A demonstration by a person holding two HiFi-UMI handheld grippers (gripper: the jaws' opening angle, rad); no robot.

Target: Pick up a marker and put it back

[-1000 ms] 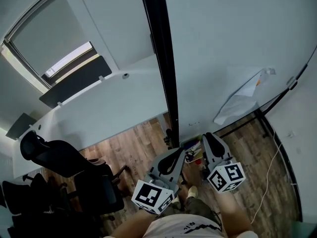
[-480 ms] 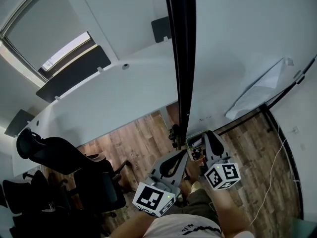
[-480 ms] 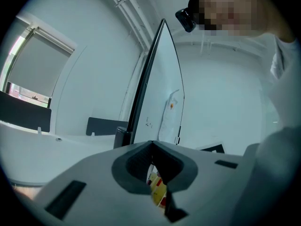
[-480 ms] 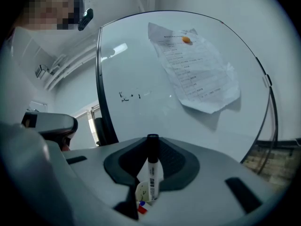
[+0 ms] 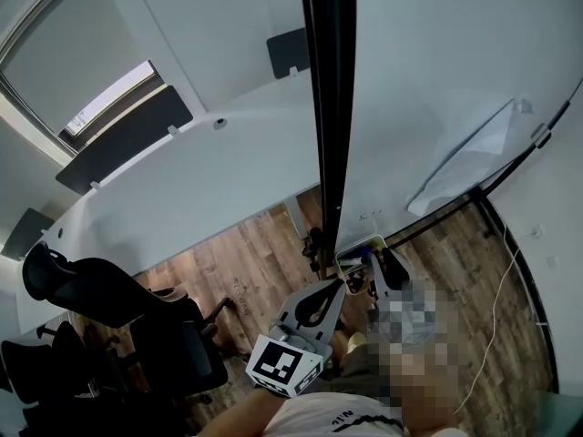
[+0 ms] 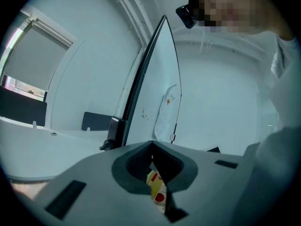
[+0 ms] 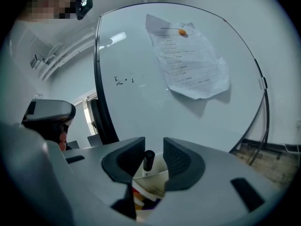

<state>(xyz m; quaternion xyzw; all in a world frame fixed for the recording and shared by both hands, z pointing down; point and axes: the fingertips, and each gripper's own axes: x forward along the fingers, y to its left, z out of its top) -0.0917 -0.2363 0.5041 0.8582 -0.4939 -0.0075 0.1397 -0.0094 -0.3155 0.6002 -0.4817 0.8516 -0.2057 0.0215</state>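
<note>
The right gripper [image 7: 154,149] was opening its jaws off the black-capped marker [image 7: 148,160] standing in the white box [image 7: 157,179], so it looked returned; the left gripper [image 6: 152,145] sat closed, empty.

The black-capped marker [image 7: 148,158] stands in the white box [image 7: 158,177] under the big whiteboard [image 7: 136,107]. A paper sheet [image 7: 188,65] hangs higher on it.
</note>
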